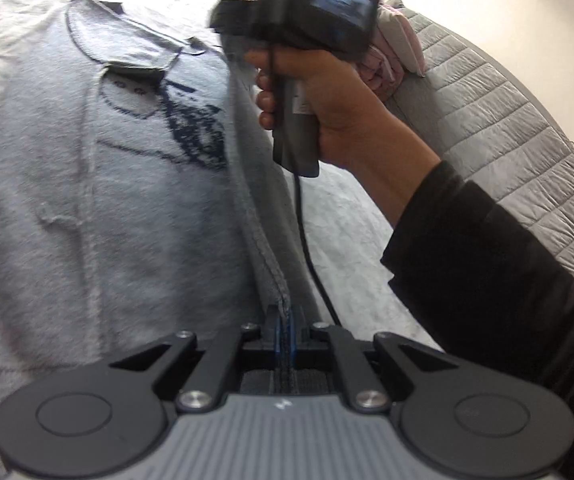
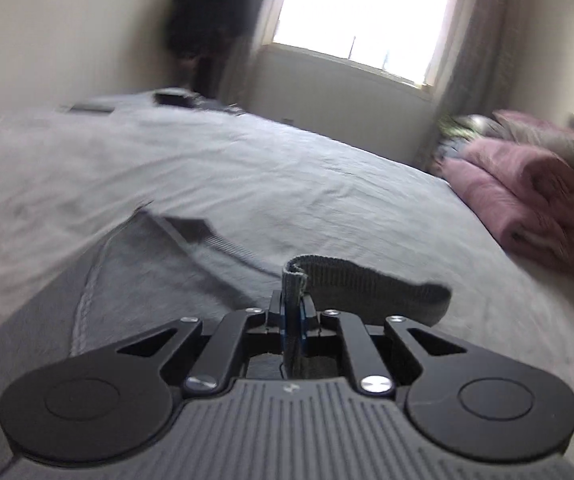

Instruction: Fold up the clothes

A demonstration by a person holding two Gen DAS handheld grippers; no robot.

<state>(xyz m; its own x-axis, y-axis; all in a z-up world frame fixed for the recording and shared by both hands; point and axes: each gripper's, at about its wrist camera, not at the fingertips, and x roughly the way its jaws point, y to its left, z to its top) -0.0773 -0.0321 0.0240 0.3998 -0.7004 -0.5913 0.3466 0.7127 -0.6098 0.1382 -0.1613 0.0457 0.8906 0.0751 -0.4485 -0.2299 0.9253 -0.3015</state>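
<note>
Both sets of jaws are pressed tight on cloth. Those of the left gripper [image 1: 284,326] pinch a stitched edge of the grey sweater [image 1: 99,184], which runs up from them as a raised fold. Those of the right gripper [image 2: 292,322] are closed on a ribbed band of the same sweater [image 2: 147,280], and the band curls over just past the tips.

Most of the sweater lies spread on the bed [image 2: 287,176], with a dark blue drawing on its front [image 1: 191,128] and a dark-edged neckline [image 1: 135,56] at the far end. One side of it is lifted clear of the bed between the two grippers.

From the left wrist view, the person's right hand [image 1: 327,108] grips the handle of the right gripper, a black sleeve [image 1: 487,272] covers the arm, and a black cable [image 1: 307,248] hangs from the handle.

A folded pink blanket [image 2: 535,200] sits at the bed's far side, near a grey quilted cover [image 1: 507,128]. Beyond it a bright window [image 2: 363,16] lights the room.
</note>
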